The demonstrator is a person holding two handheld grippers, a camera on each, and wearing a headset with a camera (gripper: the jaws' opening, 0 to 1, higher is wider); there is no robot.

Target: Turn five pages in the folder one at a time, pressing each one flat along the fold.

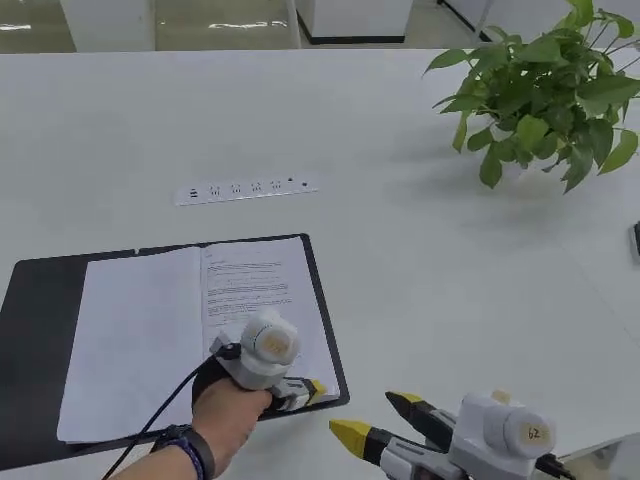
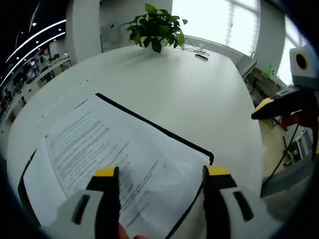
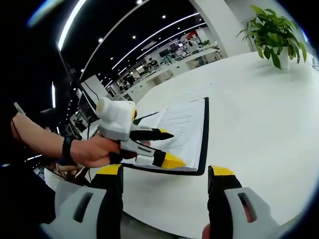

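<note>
This was an open-plan office: a large white meeting table (image 1: 420,280) with a built-in socket strip (image 1: 246,189), a potted plant (image 1: 545,90), rows of desks (image 3: 167,63) under ceiling strip lights (image 3: 71,22)

Your black folder (image 1: 40,310) is lying open on the desk (image 1: 450,290), its printed page (image 1: 255,290) facing up at right.

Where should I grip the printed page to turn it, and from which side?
Take the printed page by its lower right corner, coming from the right: it hinges on the folder at the centre, so that corner is free, under the left gripper.
</note>
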